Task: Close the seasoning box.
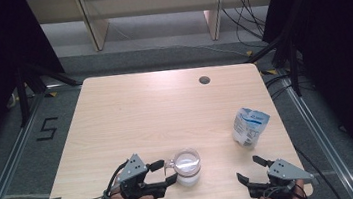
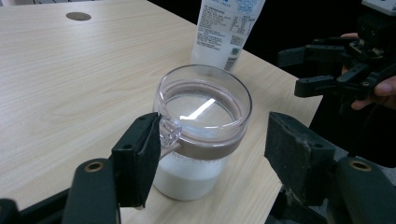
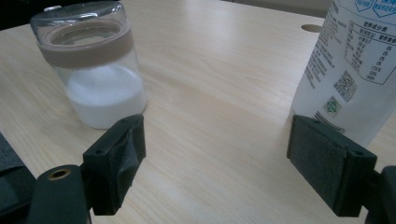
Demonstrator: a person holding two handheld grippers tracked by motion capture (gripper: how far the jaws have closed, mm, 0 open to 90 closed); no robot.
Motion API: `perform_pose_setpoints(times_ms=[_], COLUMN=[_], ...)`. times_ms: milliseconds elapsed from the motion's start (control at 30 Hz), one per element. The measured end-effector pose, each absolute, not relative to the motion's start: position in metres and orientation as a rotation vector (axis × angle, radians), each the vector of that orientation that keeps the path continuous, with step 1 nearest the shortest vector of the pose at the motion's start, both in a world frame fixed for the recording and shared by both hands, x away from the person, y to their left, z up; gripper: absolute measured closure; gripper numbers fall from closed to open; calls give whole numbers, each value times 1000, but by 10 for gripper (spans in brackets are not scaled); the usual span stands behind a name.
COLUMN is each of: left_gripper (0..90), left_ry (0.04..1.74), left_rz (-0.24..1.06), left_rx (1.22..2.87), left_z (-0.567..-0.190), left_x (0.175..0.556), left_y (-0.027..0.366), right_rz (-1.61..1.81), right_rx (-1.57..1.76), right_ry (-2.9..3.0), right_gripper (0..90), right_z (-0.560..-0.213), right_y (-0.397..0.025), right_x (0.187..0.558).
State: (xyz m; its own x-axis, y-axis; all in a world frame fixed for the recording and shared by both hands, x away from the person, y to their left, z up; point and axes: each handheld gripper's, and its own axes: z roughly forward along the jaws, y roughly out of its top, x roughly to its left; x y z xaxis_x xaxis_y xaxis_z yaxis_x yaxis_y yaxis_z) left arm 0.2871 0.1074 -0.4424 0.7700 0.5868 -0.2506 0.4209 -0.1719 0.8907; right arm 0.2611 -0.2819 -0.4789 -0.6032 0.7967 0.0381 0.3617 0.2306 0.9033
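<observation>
A glass jar point(image 1: 188, 167) with a clear lid, a brown band and white powder in its lower half stands near the table's front edge. My left gripper point(image 1: 167, 172) is open, with one jaw on each side of the jar point(image 2: 203, 135). Its left pad point(image 2: 140, 158) is at the lid's small clear tab, and the right pad point(image 2: 299, 156) stands apart from the glass. My right gripper point(image 1: 249, 168) is open and holds nothing at the front right. It points between the jar point(image 3: 93, 70) and a white and blue printed pouch point(image 3: 350, 60).
The pouch point(image 1: 250, 126) stands upright near the right edge of the wooden table point(image 1: 141, 113). A round cable hole point(image 1: 204, 80) lies at the back. Dark frame rails and floor surround the table.
</observation>
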Motion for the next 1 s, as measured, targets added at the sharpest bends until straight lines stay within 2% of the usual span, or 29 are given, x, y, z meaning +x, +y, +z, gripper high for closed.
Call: perform_pose_setpoints(times_ms=[400,1000], left_gripper=[312,277], left_ry=[796,828], left_rz=[194,222], left_rx=[1813,1826], left_z=[-449,-460], left_x=[280,268], left_y=[113,127], right_rz=[1384,1397], right_rx=[1038,1015], right_ry=[2075,2089], right_gripper=[157,156], right_z=[-478,-478], right_y=[-280,-278], right_x=[258,257])
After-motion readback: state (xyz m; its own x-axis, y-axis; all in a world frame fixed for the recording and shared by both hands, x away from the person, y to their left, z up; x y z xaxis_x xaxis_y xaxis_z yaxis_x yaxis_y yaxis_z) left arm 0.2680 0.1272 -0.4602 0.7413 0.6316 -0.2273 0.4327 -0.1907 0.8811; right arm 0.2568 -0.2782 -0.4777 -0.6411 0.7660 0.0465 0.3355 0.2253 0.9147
